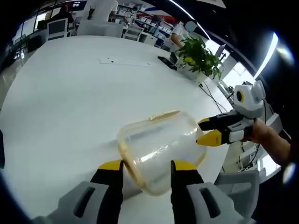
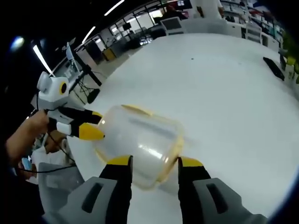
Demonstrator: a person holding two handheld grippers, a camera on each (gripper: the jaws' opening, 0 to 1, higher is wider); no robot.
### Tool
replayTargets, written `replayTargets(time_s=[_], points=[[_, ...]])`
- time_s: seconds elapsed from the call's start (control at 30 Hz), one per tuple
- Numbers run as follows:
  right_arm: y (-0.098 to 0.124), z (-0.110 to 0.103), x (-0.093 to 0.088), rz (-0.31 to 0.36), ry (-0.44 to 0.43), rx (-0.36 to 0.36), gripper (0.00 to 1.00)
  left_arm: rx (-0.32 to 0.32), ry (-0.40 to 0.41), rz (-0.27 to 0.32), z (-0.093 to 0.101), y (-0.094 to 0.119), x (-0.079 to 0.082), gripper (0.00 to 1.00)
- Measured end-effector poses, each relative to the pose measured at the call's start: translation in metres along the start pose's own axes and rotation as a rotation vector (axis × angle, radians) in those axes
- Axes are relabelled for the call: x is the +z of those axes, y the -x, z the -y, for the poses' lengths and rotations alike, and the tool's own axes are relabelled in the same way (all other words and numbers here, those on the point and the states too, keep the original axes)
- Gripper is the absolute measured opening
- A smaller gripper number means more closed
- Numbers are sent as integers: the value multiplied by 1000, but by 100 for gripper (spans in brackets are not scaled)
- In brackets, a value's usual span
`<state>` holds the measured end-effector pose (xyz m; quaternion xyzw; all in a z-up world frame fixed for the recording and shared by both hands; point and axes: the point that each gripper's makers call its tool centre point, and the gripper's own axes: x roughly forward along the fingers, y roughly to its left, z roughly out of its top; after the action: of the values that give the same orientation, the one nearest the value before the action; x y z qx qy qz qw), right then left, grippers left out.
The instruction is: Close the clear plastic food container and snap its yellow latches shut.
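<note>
Container: clear plastic food container with yellow rim (image 1: 159,151) on white table (image 1: 70,102).
Handling: likely light, slippery; press at rim.
Left gripper (image 1: 147,168): open, straddling container.
Right gripper (image 2: 154,164): open, straddling container.

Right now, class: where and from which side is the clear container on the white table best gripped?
Probably the yellow-trimmed rim band of the clear container, approached from its two opposite sides as the left gripper and right gripper face it. The domed clear wall looks smooth and rounded; the rim offers an edge.
</note>
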<state>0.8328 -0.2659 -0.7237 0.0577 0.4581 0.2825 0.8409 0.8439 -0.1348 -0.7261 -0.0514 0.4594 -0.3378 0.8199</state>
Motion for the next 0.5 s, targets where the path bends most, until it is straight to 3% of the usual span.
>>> replayTargets(time_s=[0.13,0.33,0.5], points=[[1,0,-1,-17,59,10,36,-7,-11,-9,0,0,-1,35],[8,-1,2,-26,143,13,36,1,-139,-26,3,6,2,35],[13,-3,9,-23,215,17,36,-7,-156,-11,7,12,11,39]])
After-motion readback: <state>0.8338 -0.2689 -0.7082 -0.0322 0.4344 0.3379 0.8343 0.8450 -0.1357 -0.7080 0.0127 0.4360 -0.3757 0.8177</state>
